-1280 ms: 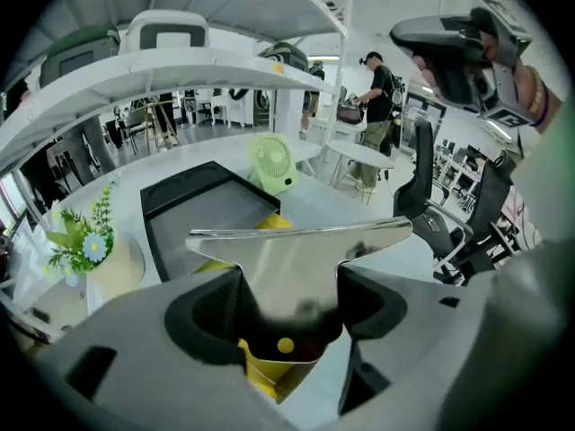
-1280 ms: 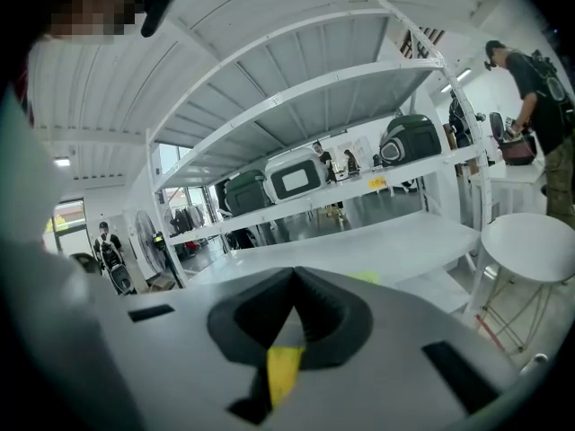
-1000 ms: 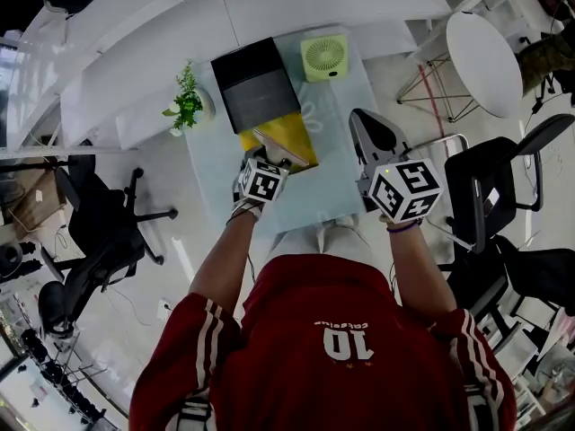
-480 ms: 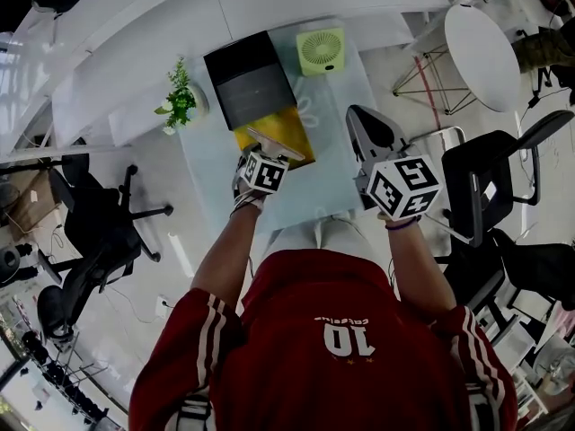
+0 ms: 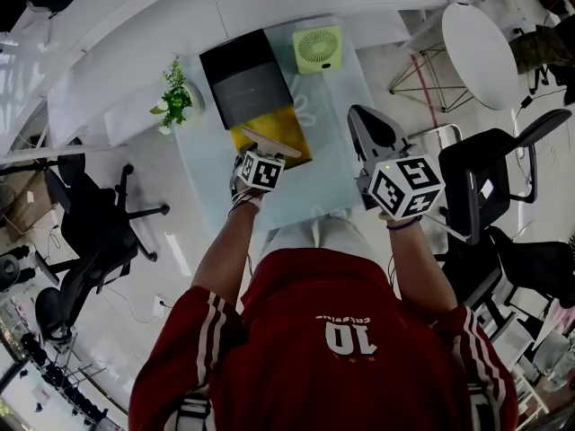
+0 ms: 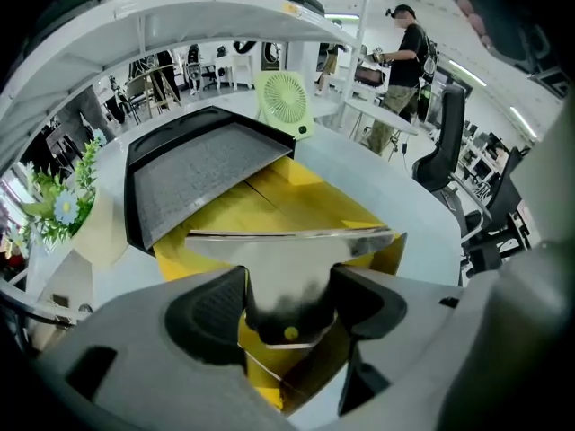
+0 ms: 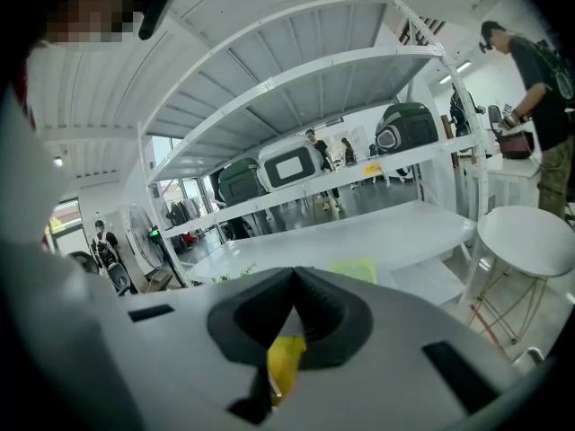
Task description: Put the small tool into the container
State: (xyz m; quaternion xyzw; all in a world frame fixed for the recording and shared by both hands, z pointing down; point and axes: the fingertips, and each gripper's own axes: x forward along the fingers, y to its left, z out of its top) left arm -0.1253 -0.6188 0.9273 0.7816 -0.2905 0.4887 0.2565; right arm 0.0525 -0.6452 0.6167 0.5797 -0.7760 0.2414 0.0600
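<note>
Left gripper point(image 6: 289, 308): jaws clamped on the dark handle of a scraper point(image 6: 289, 251), its wide metal blade held crosswise over the near edge of the open yellow box point(image 6: 310, 200).
Right gripper point(image 7: 293, 296): jaws pressed together, nothing between them; held well to the right of the box.
Beyond the box: black tray point(image 6: 193, 173), green fan point(image 6: 285, 102).

Open-topped yellow container point(image 5: 283, 135), black panel point(image 5: 247, 88) raised behind, fan point(image 5: 319, 49) beyond, plant point(image 5: 175, 101) left, bare table point(image 5: 334, 171) right
</note>
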